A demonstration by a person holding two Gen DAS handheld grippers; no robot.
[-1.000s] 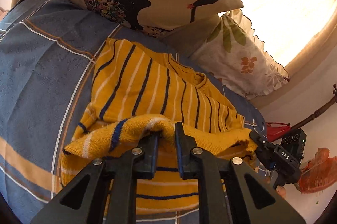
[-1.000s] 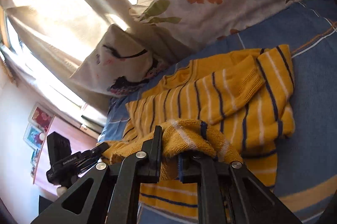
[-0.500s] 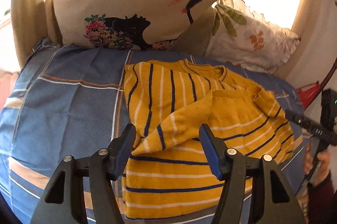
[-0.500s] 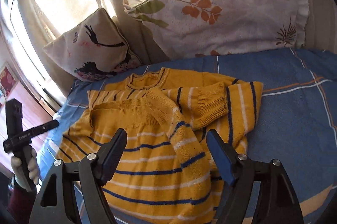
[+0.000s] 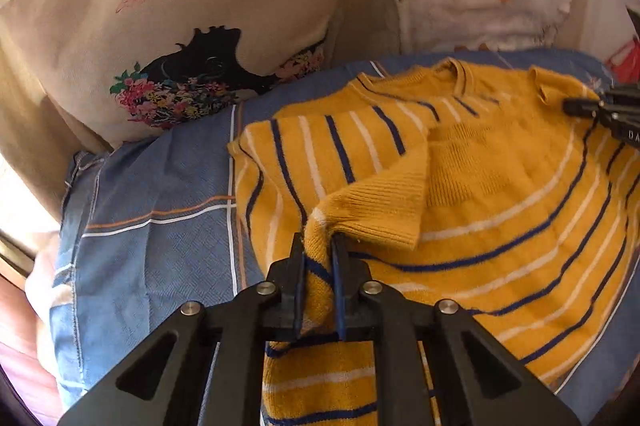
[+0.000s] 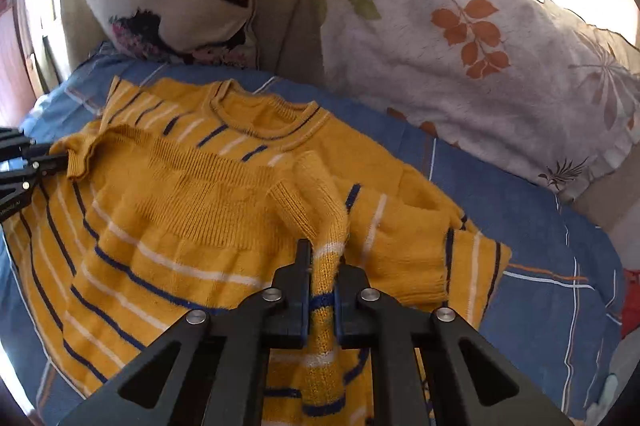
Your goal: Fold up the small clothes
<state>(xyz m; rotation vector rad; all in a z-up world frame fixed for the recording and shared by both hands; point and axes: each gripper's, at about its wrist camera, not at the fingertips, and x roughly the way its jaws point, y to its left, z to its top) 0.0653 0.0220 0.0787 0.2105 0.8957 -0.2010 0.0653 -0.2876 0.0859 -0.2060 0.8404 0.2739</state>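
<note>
- Left gripper (image 5: pixel 319 258) has just closed, pinching a fold of the sweater (image 5: pixel 500 186).
- Right gripper (image 6: pixel 323 266) likewise, clamped on a sleeve.
- Sweater lies on the bedspread (image 5: pixel 160 210), pillows (image 6: pixel 480 38) at 12 o'clock.
- Soft, light knit; likely stretches, so grip the edges.

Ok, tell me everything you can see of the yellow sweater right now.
The yellow sweater is a ribbed knit with navy and white stripes and a rolled round collar. It lies mostly flat on the blue checked bedspread, collar toward the pillows, hem folded up over the chest. The left tongs and right tongs, having just closed, each pinch a raised fold of it.
</note>
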